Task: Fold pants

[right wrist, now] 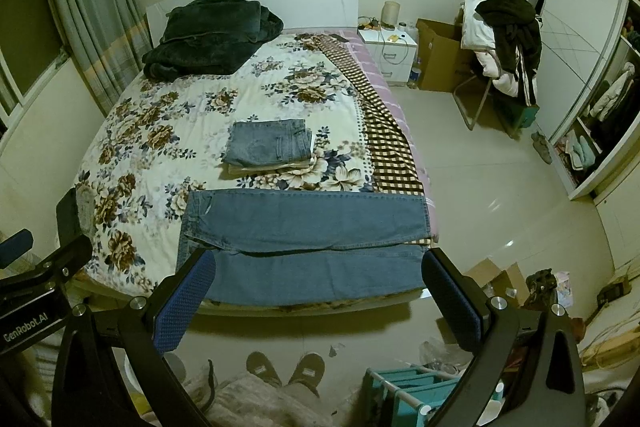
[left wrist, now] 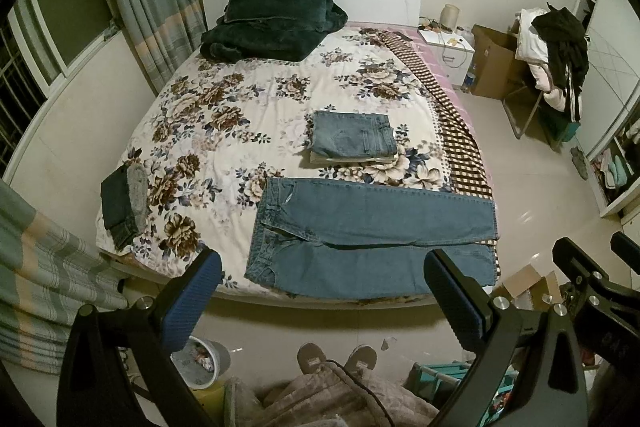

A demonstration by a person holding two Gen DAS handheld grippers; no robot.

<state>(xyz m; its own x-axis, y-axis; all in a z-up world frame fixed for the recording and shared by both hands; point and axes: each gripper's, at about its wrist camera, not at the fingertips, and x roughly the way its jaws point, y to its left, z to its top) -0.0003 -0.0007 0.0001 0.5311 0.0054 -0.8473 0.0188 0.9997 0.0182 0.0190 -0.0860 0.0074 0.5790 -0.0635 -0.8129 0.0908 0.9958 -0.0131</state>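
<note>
Both claws, left point(left wrist: 324, 297) and right point(right wrist: 318, 293), spread, empty; ahead, limp heavy jeans point(right wrist: 308, 239), best pinched at waistband point(left wrist: 260, 239).

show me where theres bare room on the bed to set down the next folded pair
Widest bare patch: floral quilt between the dark green blanket, the folded stack and the dark pile at the left edge. The foot edge is crowded by the spread jeans.

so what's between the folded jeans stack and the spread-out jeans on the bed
Only bare floral bedspread separates the folded stack from the spread-out jeans; both wrist views show it.
</note>
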